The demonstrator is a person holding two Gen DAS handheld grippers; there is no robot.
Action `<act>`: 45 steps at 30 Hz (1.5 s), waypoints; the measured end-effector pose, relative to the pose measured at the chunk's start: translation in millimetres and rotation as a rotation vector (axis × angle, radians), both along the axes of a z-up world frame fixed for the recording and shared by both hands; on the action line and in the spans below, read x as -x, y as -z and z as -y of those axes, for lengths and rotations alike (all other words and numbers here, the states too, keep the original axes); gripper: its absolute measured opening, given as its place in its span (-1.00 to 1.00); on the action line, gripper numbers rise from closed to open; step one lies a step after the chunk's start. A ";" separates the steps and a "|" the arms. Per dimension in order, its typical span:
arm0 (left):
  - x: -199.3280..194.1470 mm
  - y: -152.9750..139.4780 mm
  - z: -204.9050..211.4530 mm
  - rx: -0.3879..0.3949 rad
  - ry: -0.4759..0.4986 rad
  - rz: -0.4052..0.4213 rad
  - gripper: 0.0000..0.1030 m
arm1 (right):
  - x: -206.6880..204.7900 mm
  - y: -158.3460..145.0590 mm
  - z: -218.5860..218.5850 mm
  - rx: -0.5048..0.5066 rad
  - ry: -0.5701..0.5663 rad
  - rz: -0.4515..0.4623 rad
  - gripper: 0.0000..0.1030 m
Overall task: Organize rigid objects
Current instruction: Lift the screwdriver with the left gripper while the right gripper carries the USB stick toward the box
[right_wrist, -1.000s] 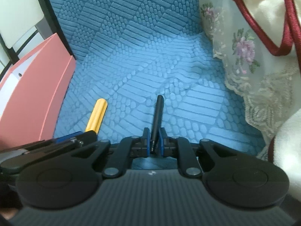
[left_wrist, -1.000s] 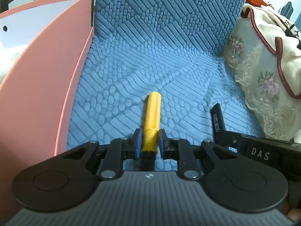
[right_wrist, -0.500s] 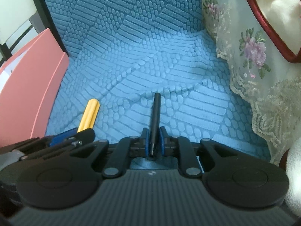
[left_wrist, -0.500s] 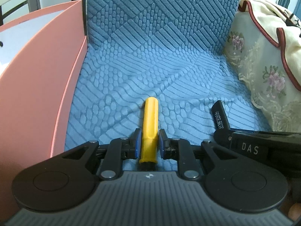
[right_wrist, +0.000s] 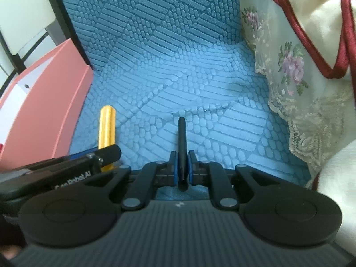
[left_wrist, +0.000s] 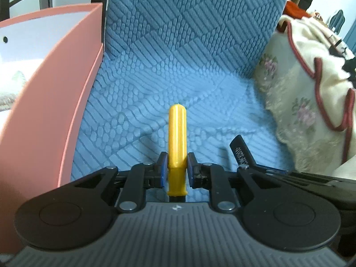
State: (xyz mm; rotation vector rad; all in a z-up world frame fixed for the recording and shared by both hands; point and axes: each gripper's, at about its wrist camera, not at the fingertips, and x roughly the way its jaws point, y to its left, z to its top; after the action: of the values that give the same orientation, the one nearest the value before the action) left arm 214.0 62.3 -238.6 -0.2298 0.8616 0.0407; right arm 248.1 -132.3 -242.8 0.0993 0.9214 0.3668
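A: What did each hand-held gripper have?

B: The left hand-held gripper [left_wrist: 175, 171] was clamped on the yellow handle [left_wrist: 177, 138], which pointed straight ahead over the blue cushion [left_wrist: 200, 84]. The right hand-held gripper [right_wrist: 182, 166] pinched the black pen [right_wrist: 182, 146], also pointing forward. The two sat just beside each other, left of the lace cloth [right_wrist: 289, 66].

A: Anything different from a second before?

B: Yes. The handle had sat lower in the left view, close against the cushion; now more of its length, with the flared base, showed between the pads, and the chair back filled more of the view. The pen view shifted the same way. I'd judge both were lifted clear of the seat.

A: So what did that mean for the job?

B: Pickup looked done on both sides. The pink box [left_wrist: 73, 89] stood near, to the left, so carrying them there seemed the likely next step, though neither item was over it yet.
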 end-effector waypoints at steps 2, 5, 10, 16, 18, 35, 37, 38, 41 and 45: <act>7.4 -9.8 0.9 0.013 -0.003 0.011 -0.59 | 4.0 -9.0 3.5 -0.004 -0.006 0.010 -0.75; 16.6 -24.9 2.9 0.012 -0.002 0.032 -0.59 | 11.2 -22.1 10.5 -0.018 -0.012 0.022 -0.75; 30.5 -49.7 4.5 0.028 -0.009 0.065 -0.59 | 23.7 -42.0 17.6 -0.029 -0.018 0.040 -0.75; 50.2 -77.4 10.3 0.046 -0.009 0.087 -0.59 | 43.1 -74.2 22.2 -0.037 -0.038 0.085 -0.75; 57.9 -86.9 12.3 0.054 -0.006 0.091 -0.59 | 50.1 -85.9 22.9 -0.036 -0.047 0.102 -0.75; 137.6 -166.3 -1.0 0.055 -0.024 0.180 -0.59 | 118.8 -158.8 28.4 -0.075 -0.109 0.212 -0.75; 145.6 -173.2 -5.4 0.055 -0.029 0.188 -0.59 | 126.5 -165.1 25.2 -0.081 -0.121 0.223 -0.75; 149.2 -176.5 -7.1 0.055 -0.032 0.192 -0.59 | 129.5 -167.8 23.4 -0.085 -0.128 0.227 -0.75; 159.6 -186.9 -11.9 0.046 -0.042 0.206 -0.59 | 138.7 -175.9 16.4 -0.098 -0.151 0.240 -0.75; 173.4 -199.1 -21.5 0.033 -0.064 0.225 -0.59 | 149.8 -184.6 2.2 -0.116 -0.195 0.257 -0.75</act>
State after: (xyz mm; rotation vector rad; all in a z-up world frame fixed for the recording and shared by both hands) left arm 40.6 83.8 -39.6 -0.2873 0.6313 0.0593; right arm 98.4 -134.5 -58.2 0.0664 0.6571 0.6002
